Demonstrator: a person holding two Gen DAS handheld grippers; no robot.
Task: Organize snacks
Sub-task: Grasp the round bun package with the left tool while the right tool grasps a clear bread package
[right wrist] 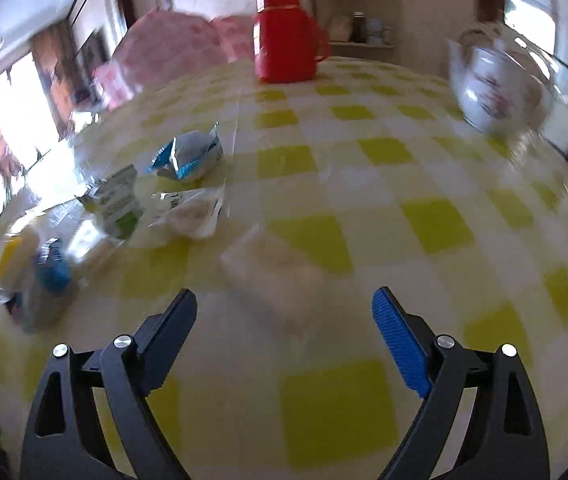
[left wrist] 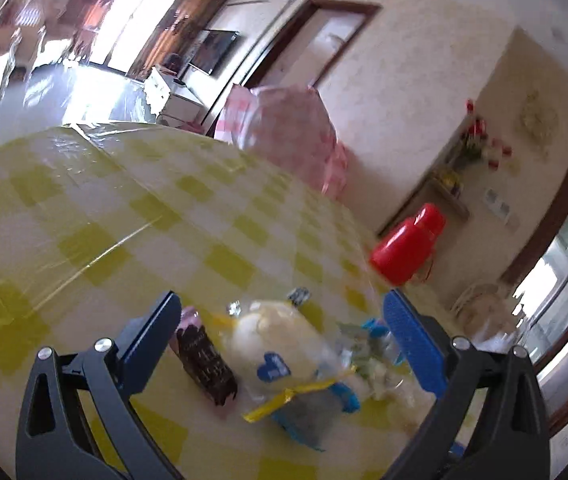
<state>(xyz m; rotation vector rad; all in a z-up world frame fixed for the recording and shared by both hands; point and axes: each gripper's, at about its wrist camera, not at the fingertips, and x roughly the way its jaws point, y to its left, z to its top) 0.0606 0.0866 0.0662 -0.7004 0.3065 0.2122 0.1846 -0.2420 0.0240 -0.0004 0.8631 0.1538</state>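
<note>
Snack packets lie on a yellow-checked table. In the left wrist view my left gripper is open above a clear bag of pale buns with a blue label, a dark brown packet to its left, and a blue packet. In the right wrist view my right gripper is open just short of a blurred clear pack of pale biscuits. Further left lie a blue-and-white packet, a green packet, a clear white-labelled packet and the bun bag.
A red thermos jug stands at the far table edge, also in the left wrist view. A white floral teapot stands at the far right. A pink checked cover sits beyond the table. Both views are motion-blurred.
</note>
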